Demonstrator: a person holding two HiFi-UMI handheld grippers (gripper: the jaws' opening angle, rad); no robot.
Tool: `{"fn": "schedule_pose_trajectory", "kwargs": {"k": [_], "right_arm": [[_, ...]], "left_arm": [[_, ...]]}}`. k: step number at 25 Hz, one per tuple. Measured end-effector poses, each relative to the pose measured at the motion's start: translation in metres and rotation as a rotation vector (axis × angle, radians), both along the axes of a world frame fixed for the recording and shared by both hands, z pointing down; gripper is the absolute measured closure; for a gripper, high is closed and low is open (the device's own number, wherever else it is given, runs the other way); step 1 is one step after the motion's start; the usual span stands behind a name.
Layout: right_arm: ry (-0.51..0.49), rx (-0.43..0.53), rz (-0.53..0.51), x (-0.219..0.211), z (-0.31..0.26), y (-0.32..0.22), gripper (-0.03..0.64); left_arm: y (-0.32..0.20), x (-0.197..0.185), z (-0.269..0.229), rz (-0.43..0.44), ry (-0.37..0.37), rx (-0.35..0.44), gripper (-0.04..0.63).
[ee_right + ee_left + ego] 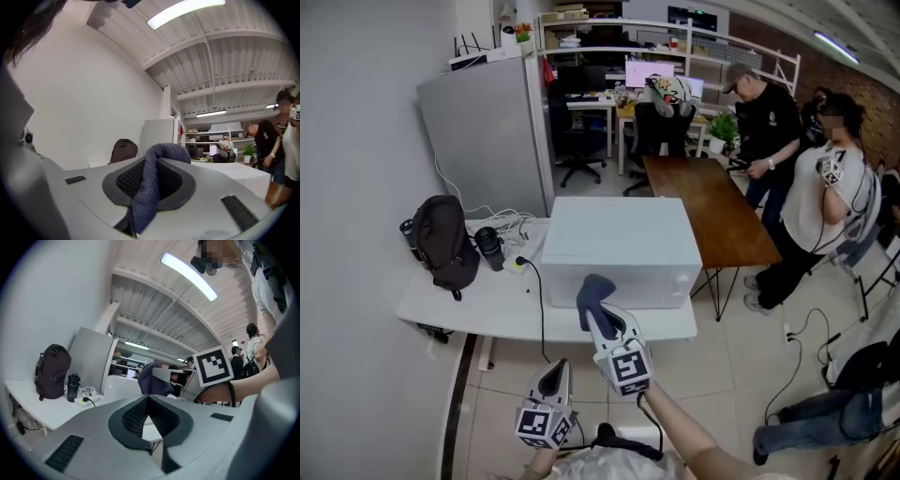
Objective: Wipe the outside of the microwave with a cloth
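The white microwave stands on the white table, its front towards me. My right gripper is shut on a dark blue cloth and hangs just before the microwave's front face, low and left of middle. In the right gripper view the cloth is folded between the jaws and the microwave shows at right. My left gripper is lower, off the table's front edge, shut with nothing in it. In the left gripper view, the cloth and the microwave lie ahead.
A black backpack, a dark bottle and a power strip with cables lie on the table's left part. A grey cabinet stands behind. A brown table and two standing people are at right.
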State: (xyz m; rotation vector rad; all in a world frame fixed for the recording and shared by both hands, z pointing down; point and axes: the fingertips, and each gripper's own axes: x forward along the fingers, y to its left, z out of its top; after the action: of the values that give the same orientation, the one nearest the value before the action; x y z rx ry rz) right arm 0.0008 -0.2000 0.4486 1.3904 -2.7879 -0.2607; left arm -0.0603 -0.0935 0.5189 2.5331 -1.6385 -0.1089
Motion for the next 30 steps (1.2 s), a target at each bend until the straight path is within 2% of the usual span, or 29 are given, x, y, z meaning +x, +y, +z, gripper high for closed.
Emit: {"fn": "schedule_pose_trajectory", "kwargs": {"k": [3,6,9,12,17,22,26,30], "right_arm": [[0.086,0.015,-0.092,-0.046,0.014,-0.030,0.541],[0.160,0.052,-0.138,-0.087,0.031,-0.053,0.541],[0.252,0.067,-0.109,-0.105,0.052,-0.080,0.541],[0.300,0.051,-0.023,-0.095,0.067,-0.104,0.541],[0.264,0.004,0.146,-0.024,0.070,-0.119,0.541],[0.284,-0.036,0.386,0.101,0.075,-0.116,0.541],[0.283,-0.105,0.595,0.206,0.079,-0.105,0.541],[0.259,-0.172,0.714,0.267,0.089,-0.097,0.543]], "left_arm": [[-0.017,-0.010,0.012,-0.046,-0.011,-0.042,0.609],[-0.031,-0.022,0.016,-0.079,-0.015,-0.064,0.609],[-0.044,-0.026,0.016,-0.084,-0.015,-0.067,0.609],[-0.055,-0.026,0.014,-0.058,-0.020,-0.068,0.609],[-0.076,-0.029,0.003,-0.003,-0.014,-0.049,0.609],[-0.088,-0.018,0.005,0.066,-0.002,-0.055,0.609],[-0.090,-0.008,0.010,0.114,0.001,-0.069,0.609],[-0.093,-0.006,0.013,0.133,0.005,-0.077,0.609]]}}
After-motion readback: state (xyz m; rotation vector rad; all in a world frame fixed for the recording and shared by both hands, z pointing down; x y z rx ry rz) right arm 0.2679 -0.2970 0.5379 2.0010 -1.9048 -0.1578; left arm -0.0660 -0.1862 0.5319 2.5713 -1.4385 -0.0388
